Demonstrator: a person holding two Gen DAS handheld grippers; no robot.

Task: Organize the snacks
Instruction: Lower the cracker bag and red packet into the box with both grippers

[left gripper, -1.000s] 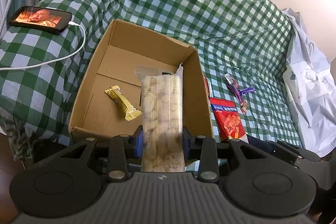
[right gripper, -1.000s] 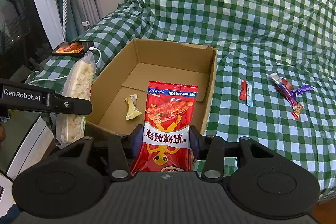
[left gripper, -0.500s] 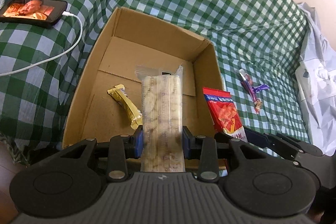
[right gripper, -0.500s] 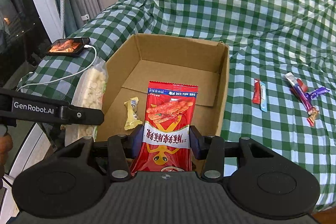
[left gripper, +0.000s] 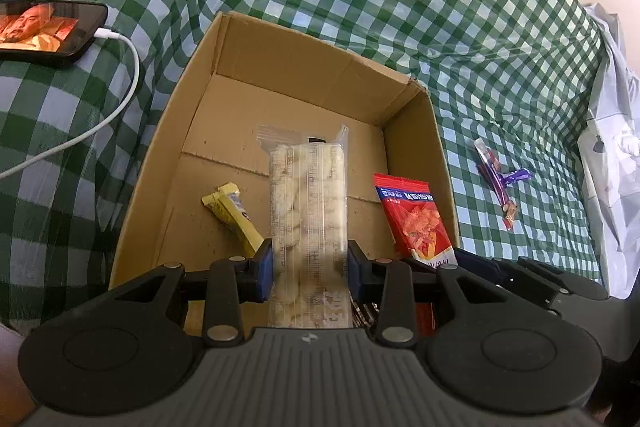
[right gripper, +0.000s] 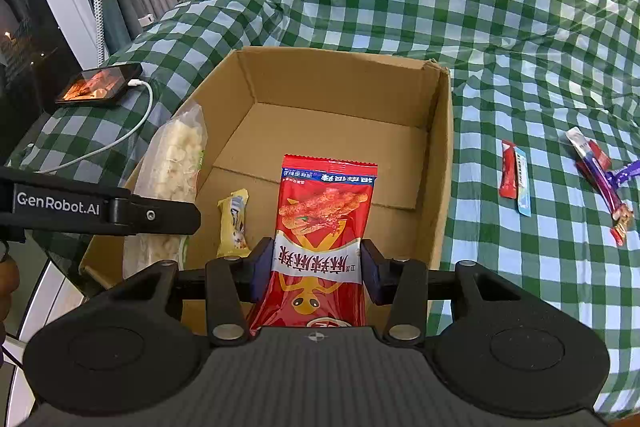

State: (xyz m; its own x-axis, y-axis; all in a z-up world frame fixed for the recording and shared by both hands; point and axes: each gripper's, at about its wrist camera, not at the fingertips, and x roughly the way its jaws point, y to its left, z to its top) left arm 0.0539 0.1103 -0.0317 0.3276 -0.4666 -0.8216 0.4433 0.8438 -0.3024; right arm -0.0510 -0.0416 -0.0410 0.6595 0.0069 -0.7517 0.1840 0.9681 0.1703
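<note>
A: What do the grippers hold?

B: The left gripper (left gripper: 309,263) clamps a clear puff bag (left gripper: 306,203); the right gripper (right gripper: 316,267) clamps a red packet (right gripper: 324,223). Both hang over an open box (right gripper: 442,163).

A: And in the box?

B: A yellow bar (right gripper: 234,223) lies on its floor. More snacks (right gripper: 600,183) lie on the checked cloth (right gripper: 520,27), right of the box.

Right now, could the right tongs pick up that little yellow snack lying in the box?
Probably not yet: the right tongs are already shut on the red packet. The yellow snack lies uncovered on the floor of the box, so the way looks free afterwards.
</note>
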